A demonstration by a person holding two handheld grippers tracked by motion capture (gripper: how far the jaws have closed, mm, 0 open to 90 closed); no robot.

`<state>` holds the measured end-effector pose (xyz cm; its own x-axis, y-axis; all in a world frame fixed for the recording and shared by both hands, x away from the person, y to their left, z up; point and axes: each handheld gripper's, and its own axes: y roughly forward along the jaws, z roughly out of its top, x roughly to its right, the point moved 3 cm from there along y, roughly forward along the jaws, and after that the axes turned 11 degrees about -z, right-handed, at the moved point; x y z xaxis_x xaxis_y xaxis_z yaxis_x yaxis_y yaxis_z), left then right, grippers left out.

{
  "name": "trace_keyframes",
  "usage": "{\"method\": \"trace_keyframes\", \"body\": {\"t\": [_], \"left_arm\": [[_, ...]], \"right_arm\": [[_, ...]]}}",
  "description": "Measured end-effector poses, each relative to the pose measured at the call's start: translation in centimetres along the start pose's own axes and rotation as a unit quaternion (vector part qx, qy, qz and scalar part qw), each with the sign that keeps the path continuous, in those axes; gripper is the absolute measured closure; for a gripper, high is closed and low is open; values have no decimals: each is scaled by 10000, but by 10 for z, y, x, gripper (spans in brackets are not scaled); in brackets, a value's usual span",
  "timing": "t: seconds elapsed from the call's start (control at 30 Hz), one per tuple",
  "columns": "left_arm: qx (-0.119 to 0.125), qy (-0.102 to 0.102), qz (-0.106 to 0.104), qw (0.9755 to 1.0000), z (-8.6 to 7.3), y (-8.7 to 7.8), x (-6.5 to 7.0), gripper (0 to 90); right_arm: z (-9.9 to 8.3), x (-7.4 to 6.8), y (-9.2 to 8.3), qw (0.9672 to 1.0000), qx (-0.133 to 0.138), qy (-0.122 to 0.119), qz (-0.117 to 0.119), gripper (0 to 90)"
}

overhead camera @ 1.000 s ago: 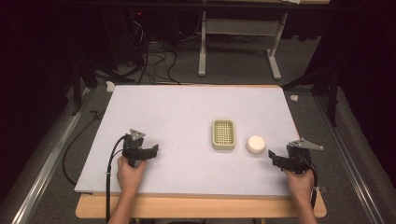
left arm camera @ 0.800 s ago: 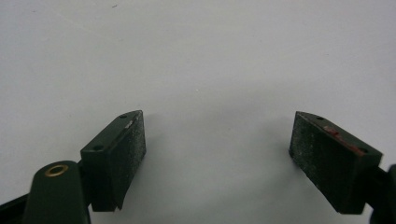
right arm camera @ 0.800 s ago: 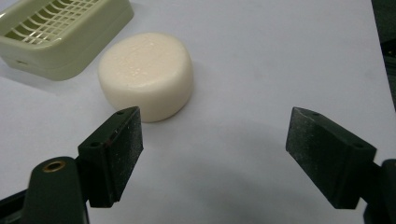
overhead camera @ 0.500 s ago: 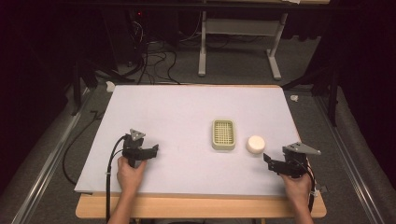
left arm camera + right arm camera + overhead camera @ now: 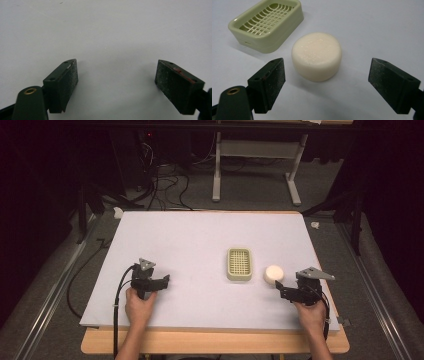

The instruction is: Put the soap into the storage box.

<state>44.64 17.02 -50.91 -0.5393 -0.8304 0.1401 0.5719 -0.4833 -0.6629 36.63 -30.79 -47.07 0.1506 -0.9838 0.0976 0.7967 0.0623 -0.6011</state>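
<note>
Two grippers – both released | right gripper (image 5: 327,75) jaws just widened, round soap bar (image 5: 317,58) untouched ahead, beside green soap dish (image 5: 265,25) | left gripper (image 5: 116,75) over bare white table (image 5: 105,30)

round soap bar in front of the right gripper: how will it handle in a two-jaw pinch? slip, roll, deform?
The round soap bar looks solid, so it is probably stiff under the pads. Its curved, smooth side gives flat pads little contact, so it may twist or slip. It lies on a flat face and is squat, so a push should slide it, not roll it.

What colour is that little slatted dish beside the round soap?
Pale green dish, with a lighter cream grid inside; the right gripper view shows it best.
</note>
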Motion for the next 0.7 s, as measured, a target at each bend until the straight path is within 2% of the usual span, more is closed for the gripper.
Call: {"method": "trace_keyframes", "body": {"t": [0.37, 0.47, 0.7], "left_arm": [[-1, 2, 2, 10000, 0, 0, 0, 190], [6, -8, -1, 10000, 0, 0, 0, 189], [6, -8, -3, 10000, 0, 0, 0, 190]], "right_arm": [[9, -8, 22, 9998, -181, -102, 24, 139], [12, -12, 30, 9994, -267, -210, -21, 134], [15, -16, 40, 9990, -366, -240, -62, 133]]}}
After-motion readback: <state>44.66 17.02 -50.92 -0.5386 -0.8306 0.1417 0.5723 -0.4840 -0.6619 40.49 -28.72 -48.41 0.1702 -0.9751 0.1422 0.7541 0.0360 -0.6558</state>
